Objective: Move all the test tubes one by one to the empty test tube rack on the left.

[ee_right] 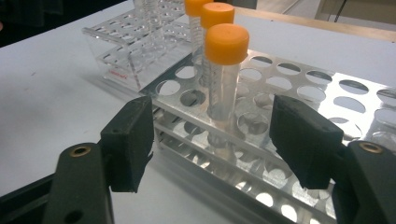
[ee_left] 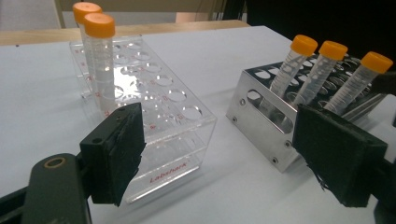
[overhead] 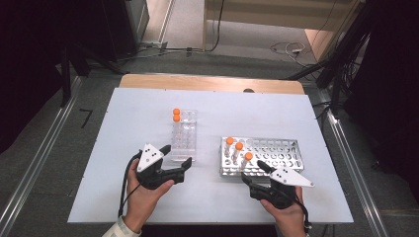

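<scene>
A clear acrylic rack (overhead: 184, 136) (ee_left: 159, 121) stands mid-table with two orange-capped tubes (overhead: 176, 115) (ee_left: 95, 56) at its far end. To its right a metal rack (overhead: 269, 156) (ee_left: 261, 116) (ee_right: 299, 93) holds three orange-capped tubes (overhead: 238, 148) (ee_left: 322, 70) in its left part. My left gripper (overhead: 177, 155) (ee_left: 229, 156) is open at the clear rack's near end, with nothing between its jaws. My right gripper (overhead: 252, 172) (ee_right: 224, 140) is open at the metal rack's near left corner. The nearest tube (ee_right: 223, 79) stands in line with the gap, and the pads do not touch it.
The white table top (overhead: 138, 113) sits on a wooden board whose far edge shows beyond it. Cables lie on the floor behind, and metal rails run along both sides. Most holes of the metal rack hold nothing.
</scene>
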The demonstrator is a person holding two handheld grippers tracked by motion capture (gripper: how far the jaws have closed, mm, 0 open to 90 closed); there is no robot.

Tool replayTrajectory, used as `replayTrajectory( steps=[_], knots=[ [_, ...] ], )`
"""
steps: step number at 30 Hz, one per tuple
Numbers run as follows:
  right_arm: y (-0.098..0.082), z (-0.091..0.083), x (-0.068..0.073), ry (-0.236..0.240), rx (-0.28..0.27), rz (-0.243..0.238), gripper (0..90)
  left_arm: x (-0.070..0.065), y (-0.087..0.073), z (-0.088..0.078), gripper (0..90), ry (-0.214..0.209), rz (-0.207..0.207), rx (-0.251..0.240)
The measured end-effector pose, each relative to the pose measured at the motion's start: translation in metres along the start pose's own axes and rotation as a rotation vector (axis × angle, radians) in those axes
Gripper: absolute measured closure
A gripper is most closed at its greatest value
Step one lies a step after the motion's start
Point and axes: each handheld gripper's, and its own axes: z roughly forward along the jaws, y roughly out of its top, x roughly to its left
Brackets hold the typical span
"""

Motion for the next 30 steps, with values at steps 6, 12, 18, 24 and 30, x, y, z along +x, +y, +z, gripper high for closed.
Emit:
replayTrajectory(
  steps=[6, 12, 18, 24, 30],
  knots=[
    [0.002, 0.007, -0.005, -0.013, -0.010, 0.003, 35.9, -0.002, -0.006, -0.002, 16.5, -0.005, 0.004, 0.011],
    [0.004, 0.014, -0.007, -0.021, -0.012, -0.001, 43.7, -0.002, -0.009, -0.002, 16.4, -0.003, 0.007, 0.018],
    [0.005, 0.018, -0.007, -0.012, -0.016, -0.010, 51.6, -0.003, -0.010, -0.001, 16.4, -0.006, 0.012, 0.029],
    [0.006, 0.020, -0.006, -0.004, -0.012, -0.015, 55.0, -0.002, -0.011, 0.000, 16.4, -0.001, 0.011, 0.028],
    [0.006, 0.022, -0.006, 0.004, -0.009, -0.015, 59.9, -0.002, -0.012, 0.001, 16.0, 0.000, 0.015, 0.033]
  ],
)
